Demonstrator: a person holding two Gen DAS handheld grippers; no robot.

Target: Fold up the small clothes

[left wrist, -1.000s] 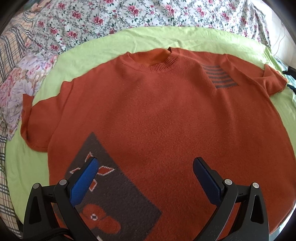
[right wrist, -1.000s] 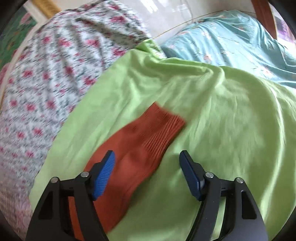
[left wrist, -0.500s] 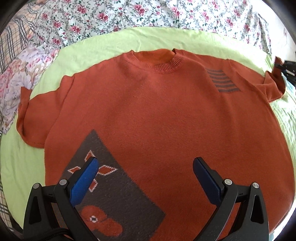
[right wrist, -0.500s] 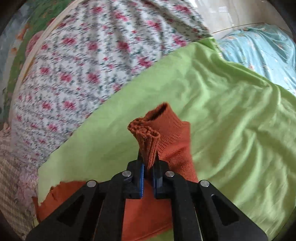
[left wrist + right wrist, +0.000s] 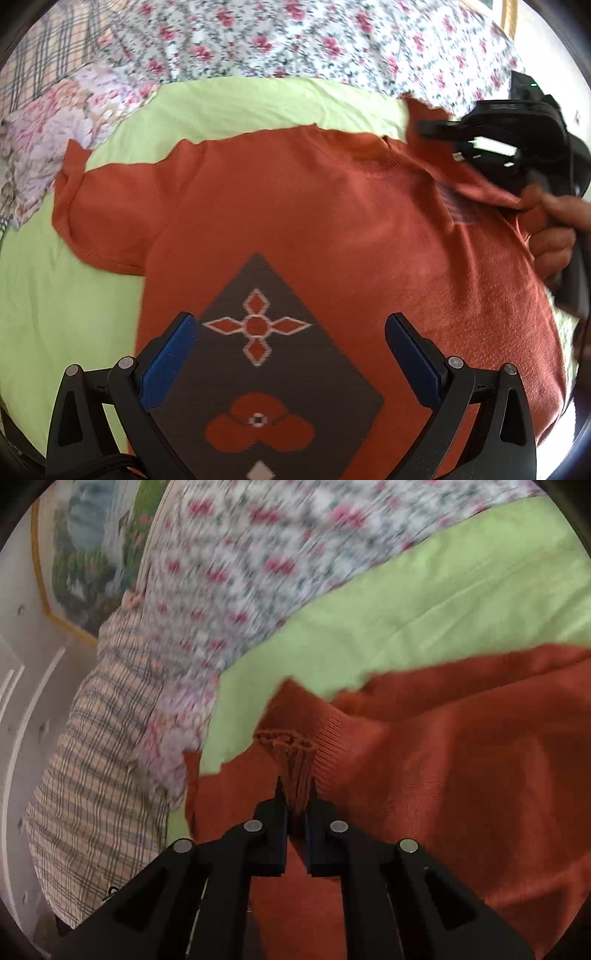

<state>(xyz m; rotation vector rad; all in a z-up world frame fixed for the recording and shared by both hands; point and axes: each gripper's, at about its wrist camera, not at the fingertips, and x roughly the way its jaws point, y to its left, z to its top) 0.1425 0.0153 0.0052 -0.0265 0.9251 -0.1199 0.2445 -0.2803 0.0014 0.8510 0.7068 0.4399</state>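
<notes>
Orange knitted sweater (image 5: 332, 221) lies front up on a lime-green sheet (image 5: 66, 302) spread over a bed, filling most of the left wrist view. Left of the sweater's body, one short sleeve (image 5: 74, 206) rests flat on the green sheet, near a pastel flowered cloth (image 5: 48, 140) and a plaid cloth (image 5: 48, 62). Beyond the sweater's collar, a white bedcover with pink roses (image 5: 295, 40) runs along the far edge of the sheet. On the sweater's lower front sits a dark grey diamond panel (image 5: 266, 369) with orange flower shapes. The left gripper (image 5: 288, 362) hovers over this panel, its blue-padded fingers (image 5: 168, 362) spread wide apart, with nothing between them and not touching the knit. Near the sweater's right shoulder, a small patch of grey stripes (image 5: 458, 206) is partly covered by a fold of orange cloth. At the sweater's right side, the person's right hand (image 5: 550, 229) grips the black right gripper (image 5: 295, 805). That gripper's fingers are pressed together, pinching the bunched ribbed cuff of the sweater's right sleeve (image 5: 291, 753), which is lifted above the sweater's body near the collar. In the right wrist view, this raised sleeve hangs over the orange body, with green sheet behind it. Both views are somewhat blurred. Beyond the sweater, a framed landscape picture (image 5: 85, 554) hangs on a white wall.
</notes>
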